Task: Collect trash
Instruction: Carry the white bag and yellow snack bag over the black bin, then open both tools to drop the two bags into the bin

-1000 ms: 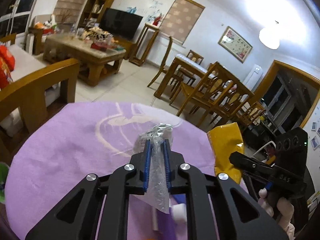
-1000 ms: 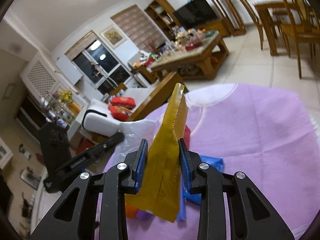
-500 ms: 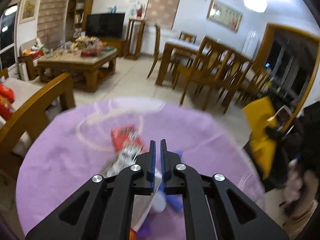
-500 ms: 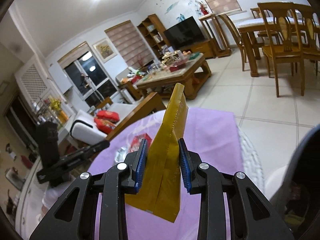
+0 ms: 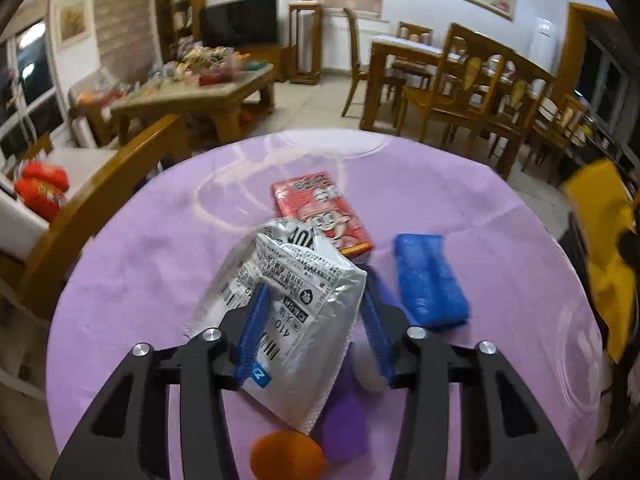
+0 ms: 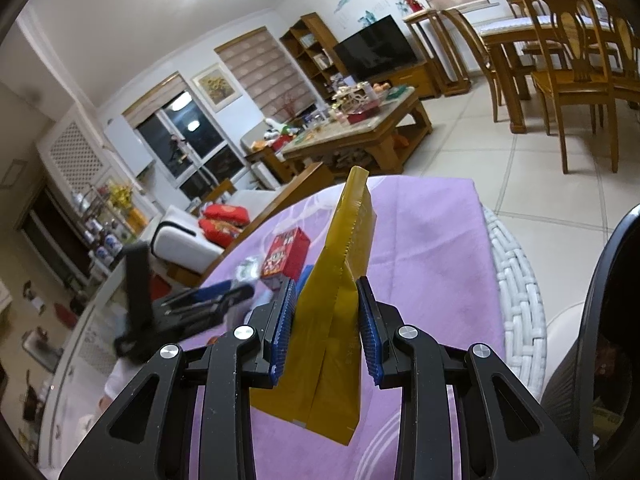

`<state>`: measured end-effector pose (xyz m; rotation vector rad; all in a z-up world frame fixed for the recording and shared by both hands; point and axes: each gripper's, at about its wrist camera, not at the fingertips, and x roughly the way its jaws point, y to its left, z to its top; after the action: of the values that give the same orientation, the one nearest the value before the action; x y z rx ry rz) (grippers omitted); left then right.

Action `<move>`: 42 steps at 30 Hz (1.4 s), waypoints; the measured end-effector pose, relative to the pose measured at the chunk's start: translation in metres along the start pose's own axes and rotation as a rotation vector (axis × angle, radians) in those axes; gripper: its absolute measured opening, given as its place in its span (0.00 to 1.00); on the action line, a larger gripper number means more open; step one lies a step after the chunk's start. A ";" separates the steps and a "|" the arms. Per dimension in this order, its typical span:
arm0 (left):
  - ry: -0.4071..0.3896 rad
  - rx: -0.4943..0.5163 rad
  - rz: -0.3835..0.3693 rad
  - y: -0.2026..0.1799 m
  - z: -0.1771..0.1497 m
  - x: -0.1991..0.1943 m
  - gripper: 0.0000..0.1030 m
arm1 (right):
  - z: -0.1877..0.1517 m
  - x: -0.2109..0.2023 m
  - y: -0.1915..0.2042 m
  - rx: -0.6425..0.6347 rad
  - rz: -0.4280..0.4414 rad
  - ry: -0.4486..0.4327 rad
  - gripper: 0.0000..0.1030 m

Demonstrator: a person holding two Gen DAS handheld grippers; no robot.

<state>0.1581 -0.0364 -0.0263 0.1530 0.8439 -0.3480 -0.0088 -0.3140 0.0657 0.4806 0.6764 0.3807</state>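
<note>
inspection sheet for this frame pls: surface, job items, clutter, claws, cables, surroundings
Surface: round table under a purple cloth.
Job's things: silver wrapper, red carton, blue packet, yellow pouch.
Clutter: orange ball, purple lump, whitish object, all partly hidden.
Claws: left claw opening, silver wrapper between its jaws; right claw shut on the yellow pouch.
Cables: nothing seen.
Surroundings: coffee table, TV, dining chairs, black bin beside the table.
</note>
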 end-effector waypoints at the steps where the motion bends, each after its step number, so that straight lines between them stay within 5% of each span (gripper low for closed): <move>1: -0.001 0.002 0.007 0.001 0.000 0.002 0.37 | 0.000 0.002 0.005 -0.001 0.001 0.000 0.30; 8: -0.154 -0.074 -0.105 0.004 0.012 -0.034 0.19 | 0.006 -0.001 0.008 -0.003 -0.002 -0.020 0.30; 16: -0.272 0.058 -0.328 -0.095 0.036 -0.078 0.17 | 0.020 -0.043 -0.016 0.004 -0.043 -0.110 0.30; 31: -0.174 0.303 -0.674 -0.330 0.035 -0.040 0.17 | 0.016 -0.203 -0.170 0.131 -0.358 -0.295 0.30; 42: -0.034 0.388 -0.706 -0.399 0.008 0.009 0.17 | -0.017 -0.211 -0.256 0.213 -0.440 -0.255 0.30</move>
<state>0.0254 -0.4128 -0.0256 0.2051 0.7694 -1.1755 -0.1259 -0.6214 0.0228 0.5544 0.5563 -0.1675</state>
